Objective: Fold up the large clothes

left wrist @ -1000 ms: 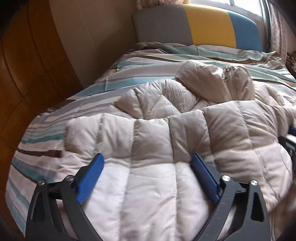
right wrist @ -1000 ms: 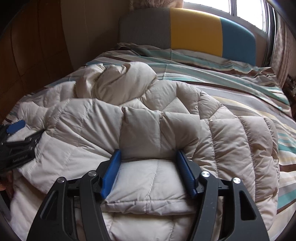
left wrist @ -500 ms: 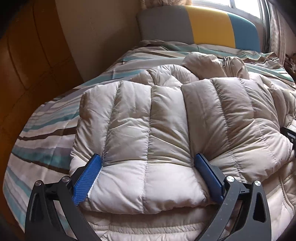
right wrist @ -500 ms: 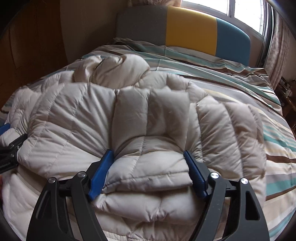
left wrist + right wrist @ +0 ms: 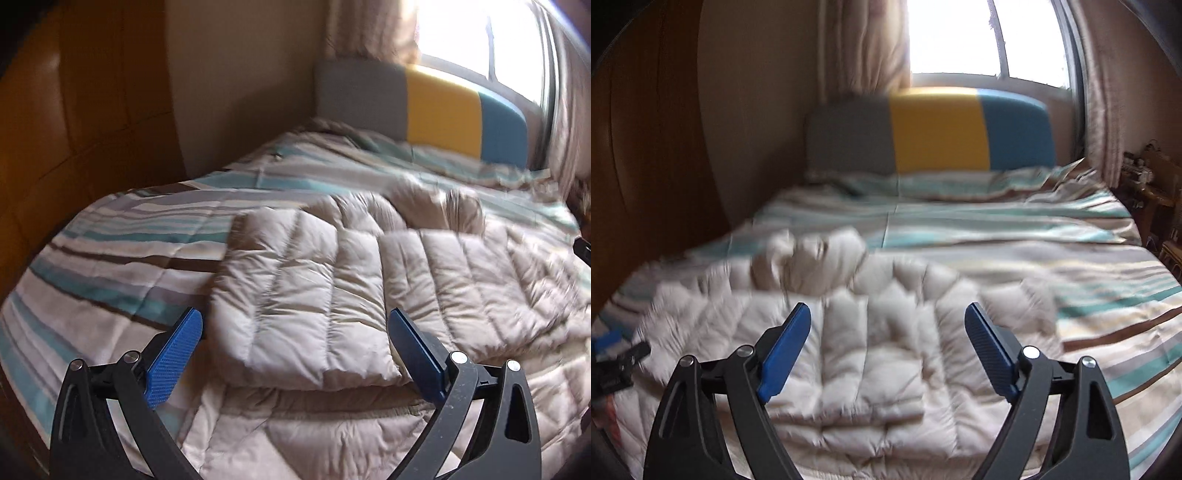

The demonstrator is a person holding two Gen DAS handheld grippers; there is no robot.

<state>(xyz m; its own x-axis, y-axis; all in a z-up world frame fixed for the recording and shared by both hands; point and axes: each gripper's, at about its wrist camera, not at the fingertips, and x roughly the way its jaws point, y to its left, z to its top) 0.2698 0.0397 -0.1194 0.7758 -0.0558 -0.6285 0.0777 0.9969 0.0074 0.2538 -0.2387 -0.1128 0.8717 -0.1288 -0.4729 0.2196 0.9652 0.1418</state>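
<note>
Your puffy beige down jacket (image 5: 314, 295) lies across the near end of the bed, on the striped duvet (image 5: 122, 243), with one quilted panel already laid over the layer beneath it, its edge stopping a little short of the lower hem. So one fold looks made; the bunched part (image 5: 432, 199) toward the headboard (image 5: 424, 110) is loose, and by my reading it wants at least one more fold to become a compact bundle. Your left gripper (image 5: 295, 343) hangs just above the folded panel's near edge, blue pads spread wide, holding nothing. Your right gripper (image 5: 888, 339) is likewise spread wide and empty over the jacket (image 5: 871, 354); that view is blurred, so whether it grazes the fabric you cannot tell.
</note>
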